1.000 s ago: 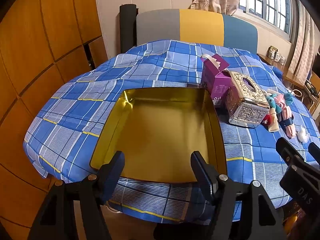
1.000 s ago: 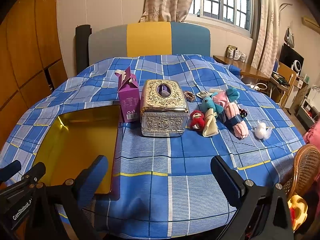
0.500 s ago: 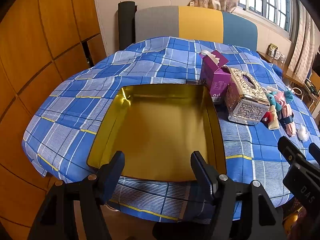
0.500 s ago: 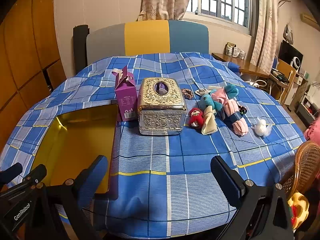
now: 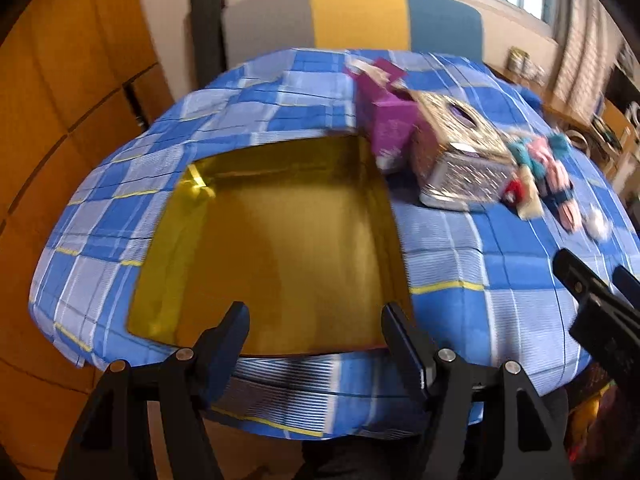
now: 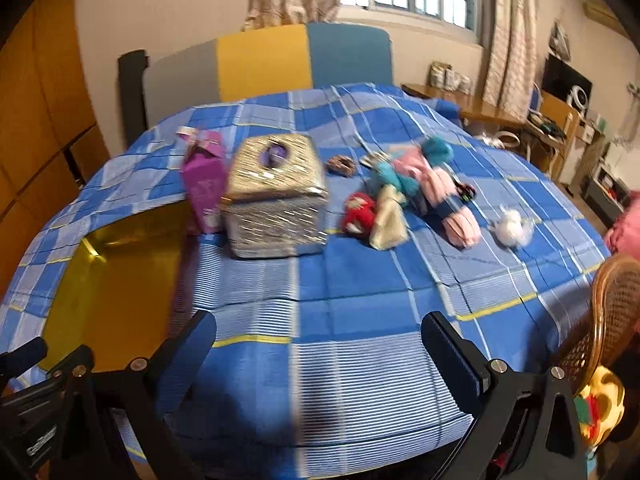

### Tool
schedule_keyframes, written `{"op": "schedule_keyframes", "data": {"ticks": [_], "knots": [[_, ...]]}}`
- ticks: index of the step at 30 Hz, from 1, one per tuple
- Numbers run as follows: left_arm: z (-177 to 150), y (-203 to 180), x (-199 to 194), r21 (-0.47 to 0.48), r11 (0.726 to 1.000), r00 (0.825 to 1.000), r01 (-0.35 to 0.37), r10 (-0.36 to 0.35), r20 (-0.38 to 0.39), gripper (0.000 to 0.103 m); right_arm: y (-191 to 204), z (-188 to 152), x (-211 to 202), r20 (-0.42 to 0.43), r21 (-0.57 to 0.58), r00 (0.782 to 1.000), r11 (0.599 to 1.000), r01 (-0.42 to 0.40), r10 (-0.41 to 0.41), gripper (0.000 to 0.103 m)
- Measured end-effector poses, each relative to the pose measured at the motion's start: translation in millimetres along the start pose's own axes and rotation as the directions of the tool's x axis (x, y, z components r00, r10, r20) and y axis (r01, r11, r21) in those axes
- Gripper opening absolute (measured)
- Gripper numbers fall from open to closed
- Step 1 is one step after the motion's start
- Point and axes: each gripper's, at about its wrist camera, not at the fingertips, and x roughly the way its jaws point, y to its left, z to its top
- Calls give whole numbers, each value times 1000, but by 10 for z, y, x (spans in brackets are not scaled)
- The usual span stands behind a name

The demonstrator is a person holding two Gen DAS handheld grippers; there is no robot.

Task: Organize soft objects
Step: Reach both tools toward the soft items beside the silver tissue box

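Left claw (image 5: 314, 322) spread wide, pinching nothing, held over the near edge of the worktop (image 5: 460, 256) draped in a blue checked cloth. Straight ahead of its fingers, a shallow rectangular gold metal tin (image 5: 276, 240) lying open and bare inside. Beyond the tin's far right corner, an upright purple cardboard carton (image 5: 386, 120), and just beside that, further right, an ornate silver metal tissue box (image 5: 464, 160). Right of the silver box, blurred, the cluster of small soft toys (image 5: 540, 172).

Right claw (image 6: 318, 334) likewise spread wide and gripping nothing, low over the near edge of the worktop (image 6: 360, 300). Ahead and slightly left of it, the ornate silver tissue box (image 6: 276, 196) with the purple carton (image 6: 204, 182) touching or nearly touching its left side; the gold tin (image 6: 108, 276) further left and nearer. Ahead and to the right, the soft toys (image 6: 416, 184) bunched together well clear of the fingers: a small red plush piece (image 6: 359, 214), a beige one (image 6: 387, 222) just beside it, teal and pink plush (image 6: 430, 178) behind, and a white fluffy ball (image 6: 511, 228) apart at the far right. Motion blur over both views; finer detail of the toys impossible to tell.
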Motion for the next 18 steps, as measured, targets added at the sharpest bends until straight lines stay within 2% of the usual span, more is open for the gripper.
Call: {"op": "schedule_keyframes", "data": {"ticks": [3,4,6,8,10,14,16,18], "knots": [[-20,-217,70,59,996,998,60,-59,-21,70,-285,-48,201,-35,31,998,999,44,-43,103],[-25,-305,114,76,991,994,108,-105,-41,70,-397,-65,275,-46,43,997,997,60,-58,103],[-44,-412,186,85,978,980,189,-182,-81,70,-602,-89,399,-60,64,995,995,82,-78,103],[-63,-555,291,91,959,957,268,-254,-140,70,-821,-96,508,-69,83,993,991,103,-97,103],[-93,-711,362,125,952,950,280,-255,-182,69,-990,-90,587,-69,96,992,989,115,-109,103],[-154,-1015,403,224,929,947,295,-253,-198,69,-1329,98,806,-42,98,991,987,130,-126,99],[-141,-1105,394,229,911,931,342,-295,-217,69,-1448,238,902,-25,89,991,988,130,-128,96],[-104,-1196,401,239,900,922,366,-317,-221,69,-1579,450,1049,-3,78,993,990,120,-120,94]]}}
